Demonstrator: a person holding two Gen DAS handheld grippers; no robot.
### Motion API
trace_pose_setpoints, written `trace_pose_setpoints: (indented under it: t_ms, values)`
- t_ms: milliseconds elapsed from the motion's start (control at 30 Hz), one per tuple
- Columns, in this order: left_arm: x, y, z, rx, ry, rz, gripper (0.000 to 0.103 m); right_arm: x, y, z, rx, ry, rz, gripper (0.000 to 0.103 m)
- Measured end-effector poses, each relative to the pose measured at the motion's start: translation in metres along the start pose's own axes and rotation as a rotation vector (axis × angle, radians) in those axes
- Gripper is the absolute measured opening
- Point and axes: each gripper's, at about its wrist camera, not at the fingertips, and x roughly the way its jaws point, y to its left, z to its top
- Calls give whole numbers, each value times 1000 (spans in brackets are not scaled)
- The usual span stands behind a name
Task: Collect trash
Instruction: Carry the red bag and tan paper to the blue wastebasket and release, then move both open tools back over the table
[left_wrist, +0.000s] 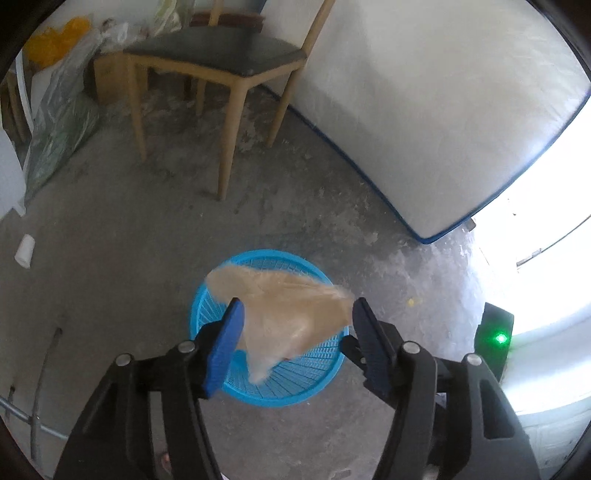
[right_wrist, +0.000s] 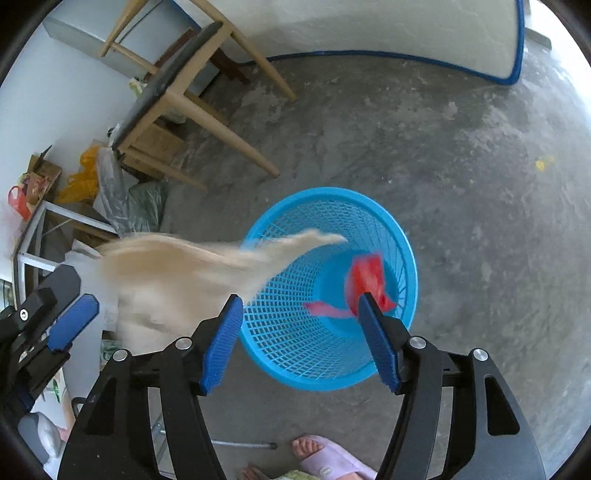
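Note:
A blue mesh waste basket stands on the concrete floor below both grippers. My left gripper is open; a beige plastic bag hangs blurred in the air between its fingers, above the basket. In the right wrist view the same bag streams from the left gripper toward the basket rim. My right gripper is open over the basket. A red plastic bag is blurred just above the basket's inside, by the right finger.
A wooden chair stands behind the basket. A white mattress with blue edging leans at the right. Bags and clutter lie at the left wall. A white cup lies on the floor. A sandalled foot is below.

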Motion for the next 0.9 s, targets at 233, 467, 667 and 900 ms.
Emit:
trace_pose_setpoints:
  t_ms: [233, 467, 667, 900]
  values:
    - [-26, 0, -5, 10, -53, -4, 60, -16, -1, -4, -17, -27, -10, 64]
    - [-91, 1, -20, 3, -124, -53, 60, -69, 15, -23, -122, -114, -23, 65]
    - [-183, 2, -51, 5, -212, -135, 60, -135, 46, -53, -293, -254, -34, 85]
    - [-302, 24, -104, -15, -342, -80, 60, -203, 87, -86, -454, -335, 73, 95]
